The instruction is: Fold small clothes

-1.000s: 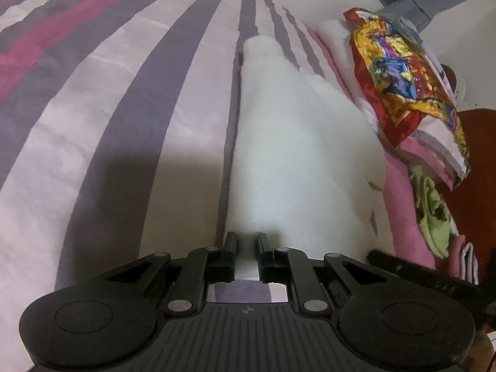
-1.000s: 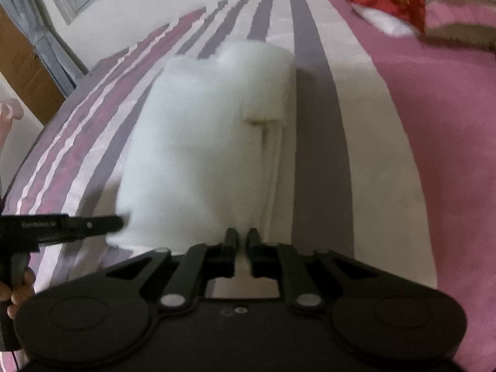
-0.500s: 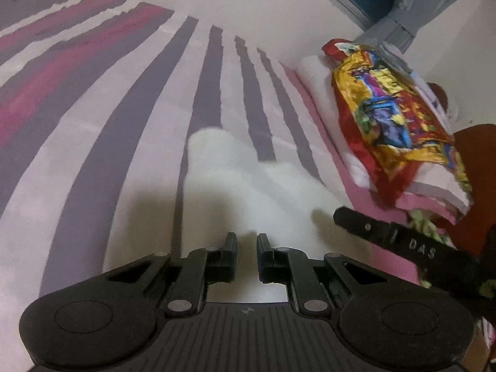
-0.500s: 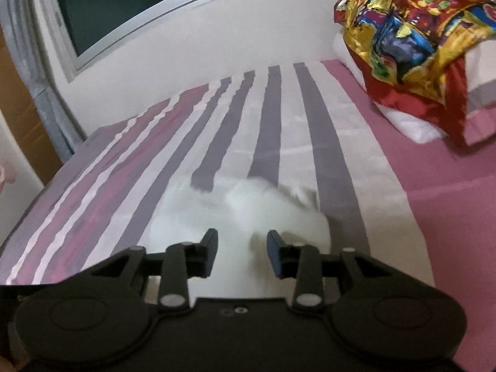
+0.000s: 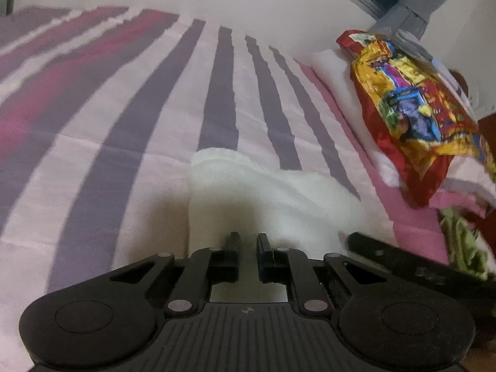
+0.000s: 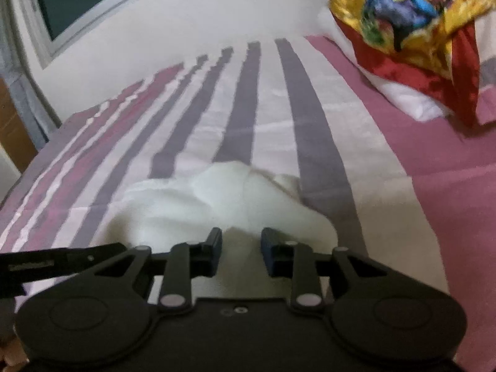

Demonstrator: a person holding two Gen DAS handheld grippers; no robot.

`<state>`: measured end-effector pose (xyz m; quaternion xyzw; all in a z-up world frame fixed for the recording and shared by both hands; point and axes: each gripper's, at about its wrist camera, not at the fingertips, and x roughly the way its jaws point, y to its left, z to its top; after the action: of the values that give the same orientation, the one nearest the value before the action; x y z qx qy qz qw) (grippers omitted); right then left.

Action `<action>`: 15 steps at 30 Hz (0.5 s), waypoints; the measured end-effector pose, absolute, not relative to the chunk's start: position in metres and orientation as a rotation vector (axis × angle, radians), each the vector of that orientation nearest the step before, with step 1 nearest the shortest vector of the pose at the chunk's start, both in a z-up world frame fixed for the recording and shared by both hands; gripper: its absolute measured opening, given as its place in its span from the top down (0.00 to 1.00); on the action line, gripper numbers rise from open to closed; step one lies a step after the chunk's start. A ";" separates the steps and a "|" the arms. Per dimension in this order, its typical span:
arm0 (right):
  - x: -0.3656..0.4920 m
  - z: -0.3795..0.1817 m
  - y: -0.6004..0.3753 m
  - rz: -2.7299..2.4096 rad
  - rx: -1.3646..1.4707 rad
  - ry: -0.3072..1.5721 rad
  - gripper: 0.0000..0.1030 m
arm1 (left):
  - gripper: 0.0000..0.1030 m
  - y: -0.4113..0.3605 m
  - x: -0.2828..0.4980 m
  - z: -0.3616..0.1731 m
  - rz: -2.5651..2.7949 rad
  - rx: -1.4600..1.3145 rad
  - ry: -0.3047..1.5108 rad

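Observation:
A white fluffy cloth (image 5: pixel 263 192) lies bunched and doubled over on the striped bed cover (image 5: pixel 124 124). My left gripper (image 5: pixel 248 241) sits at its near edge, jaws close together and pinching the cloth. In the right wrist view the same cloth (image 6: pixel 217 204) spreads in front of my right gripper (image 6: pixel 241 241). Its jaws stand apart with the cloth below and between the tips, and the pads do not press on it. The right gripper's side (image 5: pixel 418 266) shows at lower right in the left view. The left gripper (image 6: pixel 46 260) shows at the left edge of the right view.
A pillow under a red, yellow and blue printed cloth (image 5: pixel 418 102) lies at the right, also high at the right in the other view (image 6: pixel 403 15). A green garment (image 5: pixel 462 248) lies below it. A window (image 6: pixel 77 0) and wall bound the bed's far side (image 6: pixel 434 186).
The cloth was held up and stretched out long; both grippers have carried its edge forward and down, so it now lies doubled. The right jaws have opened and let go.

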<state>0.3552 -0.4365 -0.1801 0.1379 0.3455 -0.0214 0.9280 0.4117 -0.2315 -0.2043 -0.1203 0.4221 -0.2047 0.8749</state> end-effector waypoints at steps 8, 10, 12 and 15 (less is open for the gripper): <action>0.283 -0.158 -0.420 -0.006 0.223 0.673 0.63 | 0.89 -0.228 0.366 -0.189 -0.402 -0.092 0.872; 0.270 -0.160 -0.416 -0.007 0.205 0.679 0.59 | 0.89 -0.230 0.359 -0.190 -0.401 -0.054 0.888; 0.265 -0.170 -0.414 -0.027 0.175 0.724 0.56 | 0.89 -0.229 0.354 -0.193 -0.391 -0.044 0.894; 0.261 -0.182 -0.418 -0.040 0.178 0.774 0.56 | 0.89 -0.226 0.350 -0.193 -0.387 -0.040 0.893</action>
<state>0.2615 -0.4178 -0.1818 0.0864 0.3768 -0.0194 0.9221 0.3504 -0.2260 -0.1930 -0.0194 0.4291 -0.1858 0.8837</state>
